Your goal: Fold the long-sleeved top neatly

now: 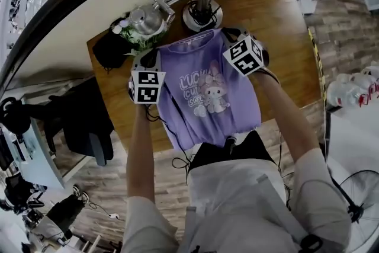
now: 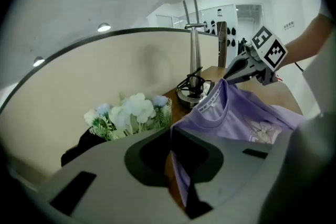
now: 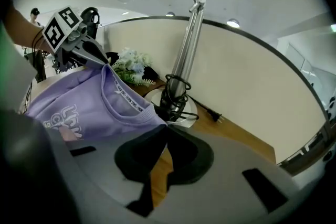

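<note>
Firmly, left gripper [image 3: 105,63] and right gripper [image 2: 228,78] pinch shoulders of the purple top [image 1: 201,86].

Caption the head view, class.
Left tool and right tool hold a purple top by the shoulders over a wooden table.

Wooden table [image 1: 278,26], curved cream wall [image 2: 105,76], chrome desk lamp [image 3: 189,34], wood-plank floor [image 1: 106,181]

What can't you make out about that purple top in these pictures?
Sleeves: no view shows them; only the front of the purple top shows.
Neck tape lettering: too small in both gripper views.
Black object beside the flowers: left gripper view, partly behind the left gripper body.
</note>
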Tool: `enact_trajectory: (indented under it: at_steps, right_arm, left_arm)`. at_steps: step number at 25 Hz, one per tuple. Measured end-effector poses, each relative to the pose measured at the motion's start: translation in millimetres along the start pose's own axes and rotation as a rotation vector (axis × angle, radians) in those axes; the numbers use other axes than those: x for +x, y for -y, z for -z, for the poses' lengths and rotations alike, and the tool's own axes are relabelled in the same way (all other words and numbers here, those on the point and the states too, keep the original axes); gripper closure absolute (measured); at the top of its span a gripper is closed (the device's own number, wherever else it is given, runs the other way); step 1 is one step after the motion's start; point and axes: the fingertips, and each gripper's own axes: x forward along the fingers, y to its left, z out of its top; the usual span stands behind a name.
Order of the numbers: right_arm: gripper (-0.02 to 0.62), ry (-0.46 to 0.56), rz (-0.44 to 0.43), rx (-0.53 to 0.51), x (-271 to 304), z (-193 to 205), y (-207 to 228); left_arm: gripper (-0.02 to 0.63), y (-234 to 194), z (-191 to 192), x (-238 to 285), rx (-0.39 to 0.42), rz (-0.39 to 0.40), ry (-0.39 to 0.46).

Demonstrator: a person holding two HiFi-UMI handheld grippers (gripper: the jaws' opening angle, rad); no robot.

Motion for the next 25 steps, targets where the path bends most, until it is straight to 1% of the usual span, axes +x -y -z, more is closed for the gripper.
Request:
enact_trajectory:
  at_steps: [2,4,6,8,10,12,13,14,15,17,18,20,21,25]
  right_arm:
    - [0.570,-0.027,-0.021,0.020,10.1,7.3,-1.6]
    - [0.543,-0.046,-0.039,0.049,14.9,12.1,-1.9]
    - [0.508,-0.032,-0.030,0.079,11.8,8.5,3.5]
    - [0.504,0.007,-0.014,0.073,3.9,-2.9,11.0]
    - [0.491,0.030,-0.040,0.092,-1.5,-10.6,11.9]
    - [0.491,0.040,-0.088,0.186,-4.2,-10.9,11.0]
    - [0.496,0.047,-0.095,0.228,-6.1,-10.3,12.9]
    - [0.509,0.056,-0.083,0.233,-9.7,-10.2,15.9]
    - [0.512,0.065,-0.059,0.198,-14.9,-10.5,18.1]
    - [0.520,0.091,-0.025,0.105,-29.1,-10.5,17.4]
    - [0.520,0.106,-0.024,0.083,-36.6,-9.1,14.2]
    - [0.520,0.123,-0.034,0.071,-50.4,-0.6,3.7]
    - [0.520,0.126,-0.041,0.067,-56.4,6.1,-3.1]
    - [0.520,0.120,-0.079,0.047,-80.9,36.6,-33.8]
  left_arm:
    - [0.570,-0.2,4.8,10.1,-0.012,0.004,-0.014]
    - [0.568,-0.4,5.6,16.2,-0.033,0.014,-0.017]
    - [0.547,-2.9,4.0,17.7,-0.103,0.033,0.004]
    - [0.507,-8.4,0.5,16.2,-0.180,0.044,0.026]
    - [0.502,-13.6,-0.1,13.2,-0.236,0.043,0.036]
    - [0.491,-14.0,4.5,10.8,-0.304,0.074,0.033]
    - [0.488,-14.1,6.5,8.7,-0.342,0.091,0.031]
    - [0.485,-14.8,6.6,4.5,-0.365,0.097,0.034]
    - [0.485,-15.2,4.2,-1.9,-0.365,0.088,0.041]
    - [0.485,-11.1,-6.1,-18.9,-0.314,0.048,0.069]
    - [0.485,-5.4,-10.9,-27.7,-0.285,0.031,0.082]
    - [0.485,11.0,-16.2,-43.2,-0.243,0.001,0.103]
    - [0.485,20.6,-17.3,-50.0,-0.235,-0.011,0.114]
    - [0.486,64.6,-12.5,-72.7,-0.256,-0.043,0.149]
